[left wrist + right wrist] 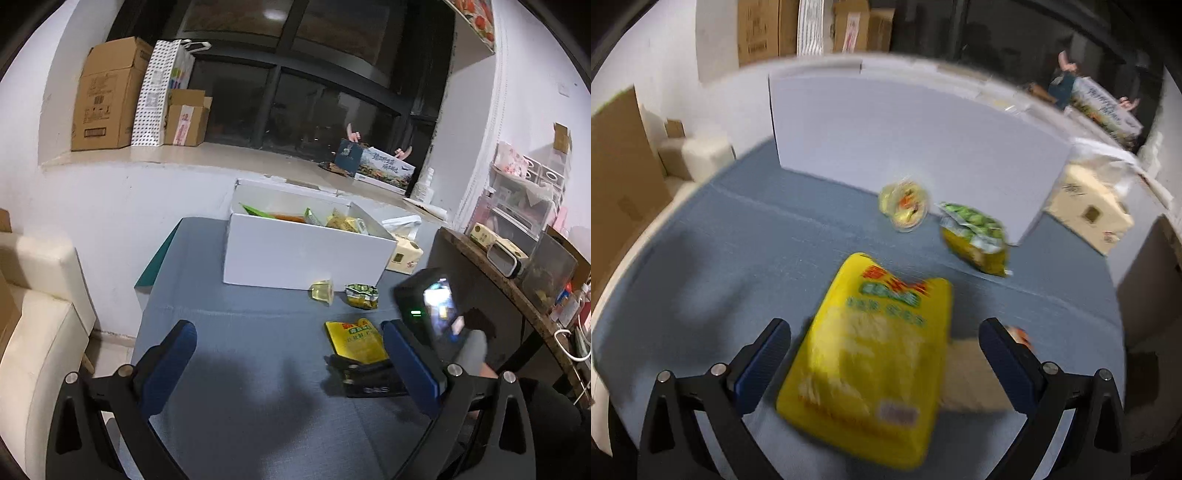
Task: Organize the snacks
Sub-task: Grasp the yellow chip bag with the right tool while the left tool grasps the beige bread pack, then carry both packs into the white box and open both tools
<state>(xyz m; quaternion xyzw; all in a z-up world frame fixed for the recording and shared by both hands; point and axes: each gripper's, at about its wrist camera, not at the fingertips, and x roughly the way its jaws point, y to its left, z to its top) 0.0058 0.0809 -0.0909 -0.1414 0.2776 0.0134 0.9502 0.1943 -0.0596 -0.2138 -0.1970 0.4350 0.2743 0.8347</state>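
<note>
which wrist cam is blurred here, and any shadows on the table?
Right wrist view: motion-blurred, print on the yellow snack bag between the open right tongs unreadable. Left wrist view: sharp, box edges crisp, a soft dark shadow on the grey table between the open left tongs; fisheye bends the windowsill.

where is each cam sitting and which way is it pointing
Left wrist: rides the left gripper, facing across the blue table to the white box and window; its open fingers and the right gripper's body show.
Right wrist: rides the right gripper, low over the yellow snack bag, facing the box; its open fingers show.
Shared: box, yellow bag, jelly cup, green-yellow packet.
</note>
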